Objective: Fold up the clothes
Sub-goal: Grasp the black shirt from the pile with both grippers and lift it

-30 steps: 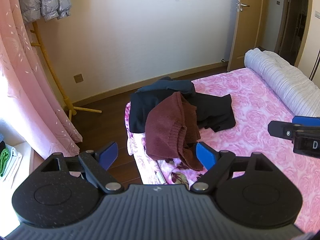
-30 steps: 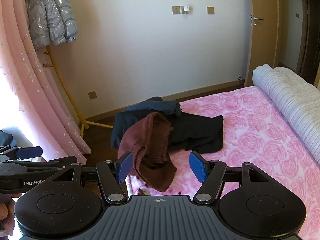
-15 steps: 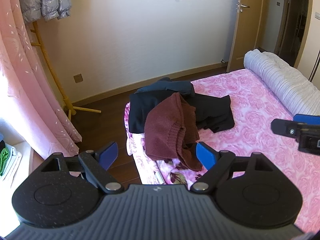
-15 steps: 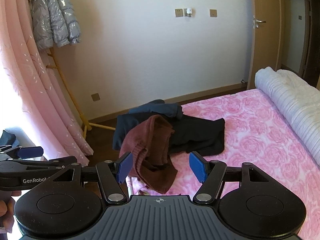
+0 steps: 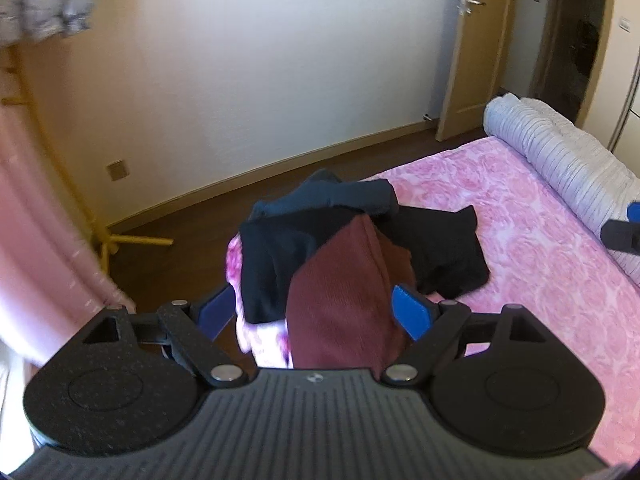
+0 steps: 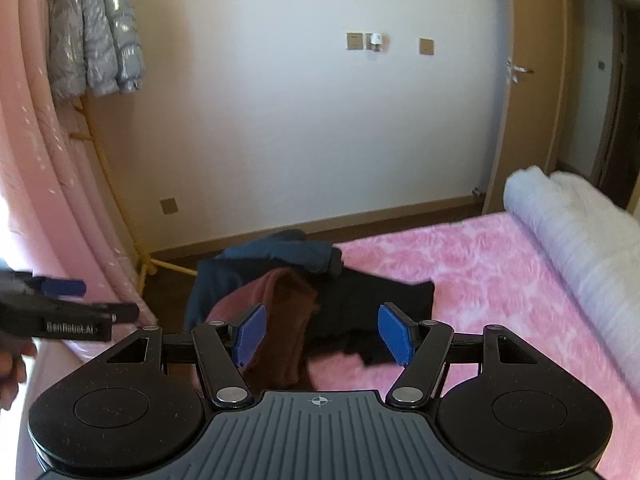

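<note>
clothes pile [image 5: 352, 256] lay at bed [image 5: 532, 232] corner | left gripper [image 5: 316, 312] fingers spread, empty | right gripper [image 6: 324, 334] fingers spread, empty | only right view showed silver jacket [image 6: 92, 44] whole | maroon sweater [image 5: 340, 304] lower edge hidden

Bright daylight from left; motion blur; fisheye-warped edges.

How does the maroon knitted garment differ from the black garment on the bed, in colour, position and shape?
The maroon garment is reddish brown and looks ribbed; the black garment is plain dark cloth. The maroon garment lies on top, bunched into a ridge and hanging over the edge of the bed; the black garment lies underneath, spread flatter and wider. Both are unfolded and in the same pile, and neither is gripped.
</note>
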Action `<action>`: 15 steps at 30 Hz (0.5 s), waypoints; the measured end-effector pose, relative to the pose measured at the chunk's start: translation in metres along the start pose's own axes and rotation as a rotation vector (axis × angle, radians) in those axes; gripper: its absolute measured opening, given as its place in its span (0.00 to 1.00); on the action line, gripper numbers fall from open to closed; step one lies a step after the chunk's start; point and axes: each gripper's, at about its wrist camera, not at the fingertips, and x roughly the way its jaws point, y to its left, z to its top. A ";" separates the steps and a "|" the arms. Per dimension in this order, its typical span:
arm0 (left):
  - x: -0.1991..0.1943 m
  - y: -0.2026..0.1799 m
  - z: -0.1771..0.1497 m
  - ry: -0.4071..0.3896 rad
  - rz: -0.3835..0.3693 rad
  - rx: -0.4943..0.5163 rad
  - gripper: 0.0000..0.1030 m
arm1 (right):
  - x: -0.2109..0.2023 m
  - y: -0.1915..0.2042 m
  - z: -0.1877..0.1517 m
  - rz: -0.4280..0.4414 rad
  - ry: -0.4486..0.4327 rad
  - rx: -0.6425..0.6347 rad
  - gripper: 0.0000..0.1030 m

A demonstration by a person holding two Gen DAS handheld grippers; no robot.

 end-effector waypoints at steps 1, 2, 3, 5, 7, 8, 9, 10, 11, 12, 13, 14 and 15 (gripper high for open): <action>0.020 0.006 0.008 0.011 -0.009 0.025 0.78 | 0.019 0.004 0.006 -0.007 0.008 -0.015 0.64; 0.039 0.011 0.016 0.022 -0.018 0.050 0.73 | 0.041 0.007 0.013 -0.014 0.025 -0.030 0.64; 0.058 0.013 0.024 0.026 -0.029 0.083 0.73 | 0.062 0.010 0.019 -0.022 0.042 -0.044 0.64; 0.099 0.018 0.038 0.035 -0.032 0.153 0.72 | 0.109 0.025 0.032 -0.022 0.082 -0.107 0.64; 0.135 0.023 0.052 0.049 -0.037 0.203 0.72 | 0.155 0.038 0.042 -0.027 0.121 -0.185 0.64; 0.155 0.027 0.059 0.052 -0.046 0.227 0.72 | 0.178 0.044 0.046 -0.029 0.139 -0.221 0.64; 0.174 0.030 0.066 0.054 -0.056 0.252 0.72 | 0.199 0.049 0.049 -0.030 0.156 -0.258 0.64; 0.188 0.030 0.071 0.054 -0.064 0.273 0.72 | 0.221 0.053 0.049 -0.026 0.175 -0.295 0.64; 0.205 0.033 0.076 0.063 -0.083 0.294 0.72 | 0.242 0.054 0.049 -0.018 0.198 -0.330 0.64; 0.223 0.036 0.081 0.073 -0.101 0.315 0.72 | 0.263 0.055 0.048 -0.010 0.221 -0.364 0.64; 0.240 0.039 0.086 0.082 -0.120 0.335 0.72 | 0.285 0.056 0.047 -0.002 0.244 -0.399 0.64; 0.254 0.039 0.090 0.099 -0.143 0.346 0.72 | 0.306 0.057 0.047 0.006 0.268 -0.434 0.63; 0.269 0.040 0.094 0.117 -0.167 0.358 0.72 | 0.327 0.058 0.046 0.018 0.295 -0.464 0.63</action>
